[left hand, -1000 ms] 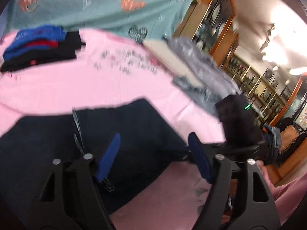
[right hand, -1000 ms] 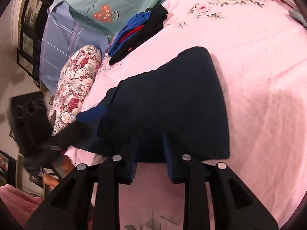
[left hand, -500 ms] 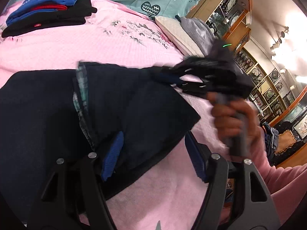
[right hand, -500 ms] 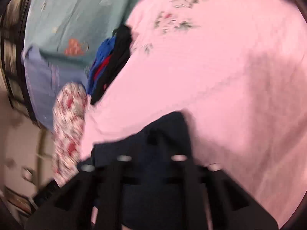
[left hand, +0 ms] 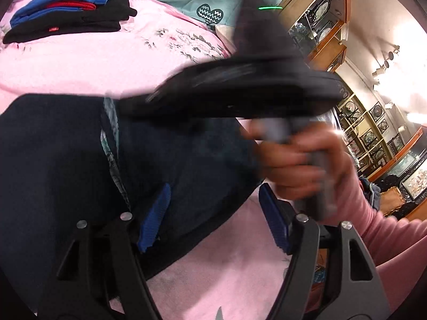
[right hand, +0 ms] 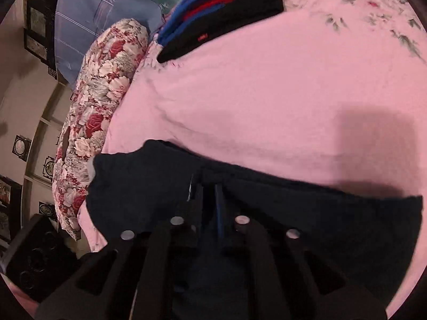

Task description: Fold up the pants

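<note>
Pinched fingers of the right gripper [right hand: 210,200] have carried a fold of the pants [right hand: 293,213] across the bed's [right hand: 267,93] near edge since a second ago — second fold underway — while the left gripper [left hand: 213,213] hovers spread, empty.

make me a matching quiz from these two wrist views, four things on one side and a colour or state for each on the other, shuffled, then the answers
Things:
1. left gripper
2. right gripper
3. bolster pillow
4. bedspread

Colour or state:
A. pink with a floral print
B. jaws wide open over the dark navy pants
C. red and white roses
D. shut on the pants' fabric

Pairs: 1-B, 2-D, 3-C, 4-A
</note>
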A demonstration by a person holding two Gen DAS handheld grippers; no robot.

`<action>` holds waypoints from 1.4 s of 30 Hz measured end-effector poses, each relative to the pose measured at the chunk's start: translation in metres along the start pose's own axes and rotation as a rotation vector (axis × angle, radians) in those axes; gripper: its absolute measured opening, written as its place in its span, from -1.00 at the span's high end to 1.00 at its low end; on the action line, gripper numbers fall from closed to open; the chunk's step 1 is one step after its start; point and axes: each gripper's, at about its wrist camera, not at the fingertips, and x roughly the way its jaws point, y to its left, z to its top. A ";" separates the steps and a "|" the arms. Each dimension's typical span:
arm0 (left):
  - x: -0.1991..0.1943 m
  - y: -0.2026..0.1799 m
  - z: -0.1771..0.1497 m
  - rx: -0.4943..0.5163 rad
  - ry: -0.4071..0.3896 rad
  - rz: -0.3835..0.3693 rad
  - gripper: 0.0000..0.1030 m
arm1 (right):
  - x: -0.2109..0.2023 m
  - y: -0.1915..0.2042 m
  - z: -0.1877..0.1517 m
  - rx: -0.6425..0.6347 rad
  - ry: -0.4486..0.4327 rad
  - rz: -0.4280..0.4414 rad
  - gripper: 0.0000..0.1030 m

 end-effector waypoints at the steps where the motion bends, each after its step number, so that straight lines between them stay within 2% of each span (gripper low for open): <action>1: 0.001 0.000 0.000 0.001 -0.001 0.021 -0.38 | -0.004 -0.003 0.000 0.027 0.001 0.028 0.92; 3: 0.001 0.002 0.001 -0.008 0.000 0.006 -0.39 | -0.023 -0.003 -0.003 0.055 -0.026 0.059 0.83; 4: -0.001 0.003 0.001 -0.017 -0.007 -0.010 -0.39 | -0.037 0.001 -0.005 0.044 -0.064 0.070 0.73; 6: -0.001 0.005 0.002 -0.025 -0.007 -0.018 -0.39 | -0.078 0.010 -0.011 0.001 -0.189 0.073 0.68; 7: -0.001 0.005 0.002 -0.028 -0.007 -0.022 -0.39 | -0.098 0.010 -0.016 -0.008 -0.260 0.024 0.62; 9: -0.001 0.005 0.002 -0.026 -0.007 -0.024 -0.42 | -0.124 0.004 -0.025 0.002 -0.377 -0.152 0.58; 10: 0.000 0.004 0.002 -0.022 -0.006 -0.027 -0.44 | -0.128 0.000 -0.029 -0.002 -0.396 -0.239 0.57; 11: 0.000 0.004 0.002 -0.018 -0.004 -0.029 -0.46 | -0.125 -0.005 -0.031 -0.008 -0.374 -0.347 0.57; 12: 0.001 0.003 0.003 -0.016 -0.003 -0.030 -0.49 | -0.114 -0.015 -0.033 -0.020 -0.293 -0.468 0.56; 13: 0.002 0.003 0.003 -0.014 -0.003 -0.033 -0.50 | -0.105 -0.023 -0.038 -0.047 -0.246 -0.518 0.57; 16: 0.003 0.005 0.004 -0.025 0.003 -0.044 -0.51 | -0.128 -0.012 -0.047 -0.053 -0.281 -0.516 0.58; 19: 0.001 0.006 0.004 -0.035 -0.008 -0.057 -0.51 | -0.146 0.012 -0.063 -0.075 -0.316 -0.423 0.58; 21: 0.000 0.006 0.004 -0.036 -0.008 -0.057 -0.51 | -0.143 0.021 -0.077 -0.081 -0.276 -0.441 0.57; 24: 0.001 0.005 0.004 -0.034 -0.009 -0.055 -0.51 | -0.106 0.013 -0.103 -0.096 -0.160 -0.517 0.51; 27: 0.003 0.007 0.005 -0.044 -0.003 -0.065 -0.52 | -0.120 0.019 -0.116 -0.060 -0.211 -0.506 0.50; 29: 0.001 0.007 0.004 -0.045 -0.011 -0.068 -0.52 | -0.125 0.020 -0.124 -0.037 -0.226 -0.441 0.33; 30: 0.000 0.007 0.003 -0.042 -0.014 -0.062 -0.52 | -0.115 0.016 -0.130 -0.057 -0.198 -0.453 0.30; 33: -0.003 0.003 0.005 -0.032 -0.027 -0.045 -0.54 | -0.111 0.025 -0.140 -0.146 -0.257 -0.499 0.25; 34: -0.004 0.000 0.007 -0.013 -0.028 -0.036 -0.56 | -0.110 0.027 -0.141 -0.160 -0.260 -0.496 0.14; 37: -0.008 -0.011 0.022 0.043 -0.059 0.013 -0.71 | -0.111 0.025 -0.141 -0.158 -0.266 -0.473 0.09; 39: -0.009 -0.014 0.037 0.065 -0.083 0.018 -0.72 | -0.115 0.020 -0.140 -0.135 -0.275 -0.436 0.08; 42: 0.006 -0.006 0.059 0.065 -0.066 0.049 -0.73 | -0.119 0.016 -0.142 -0.115 -0.287 -0.399 0.09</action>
